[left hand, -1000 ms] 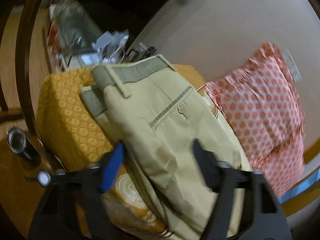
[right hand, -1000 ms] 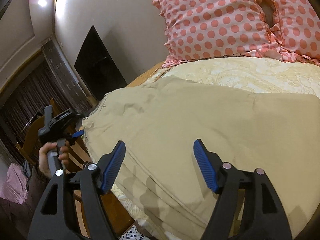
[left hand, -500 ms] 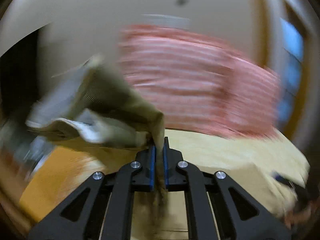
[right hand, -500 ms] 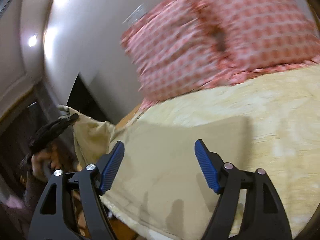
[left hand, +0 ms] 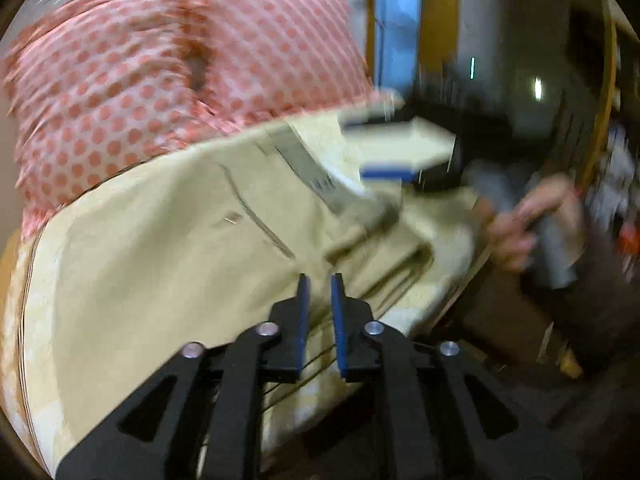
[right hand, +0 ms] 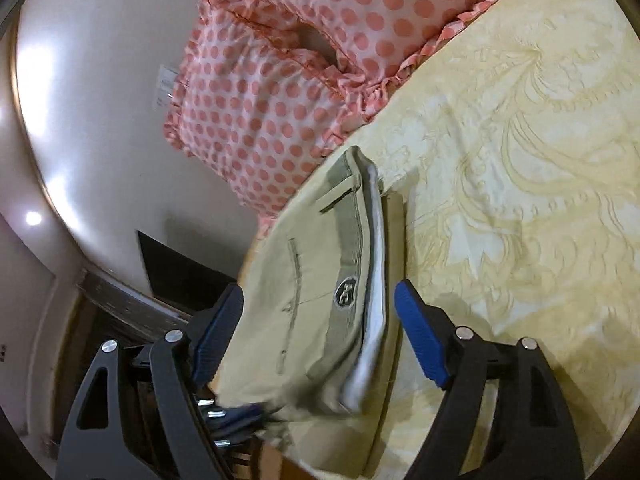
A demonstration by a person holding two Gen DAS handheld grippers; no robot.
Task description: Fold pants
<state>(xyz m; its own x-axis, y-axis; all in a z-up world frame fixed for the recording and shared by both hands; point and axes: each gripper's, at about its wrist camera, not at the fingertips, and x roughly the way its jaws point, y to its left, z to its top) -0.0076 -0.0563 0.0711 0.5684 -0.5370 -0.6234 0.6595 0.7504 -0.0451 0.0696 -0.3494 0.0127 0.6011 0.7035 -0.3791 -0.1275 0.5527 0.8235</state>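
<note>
Khaki pants (left hand: pixel 168 248) lie folded over on the pale yellow bedspread (right hand: pixel 520 168), waistband and back pocket up. In the right wrist view the pants (right hand: pixel 316 280) show a grey waistband with a round logo patch. My left gripper (left hand: pixel 318 280) has its jaws a narrow gap apart, just clear of the fabric's edge, with nothing clamped between them. My right gripper (right hand: pixel 320 312) is open, its fingers straddling the waistband end. The right gripper also shows, blurred, in the left wrist view (left hand: pixel 392 152), above the waistband.
Pink polka-dot pillows (right hand: pixel 288 80) lie at the head of the bed against a white wall (right hand: pixel 100 80). The bed's near edge drops to a dark wooden floor (left hand: pixel 500 400). A dark panel (right hand: pixel 172 268) stands by the wall.
My left gripper carried the waistband end over onto the pants and parted its jaws, letting go. My right gripper moved to the waistband end and stays open.
</note>
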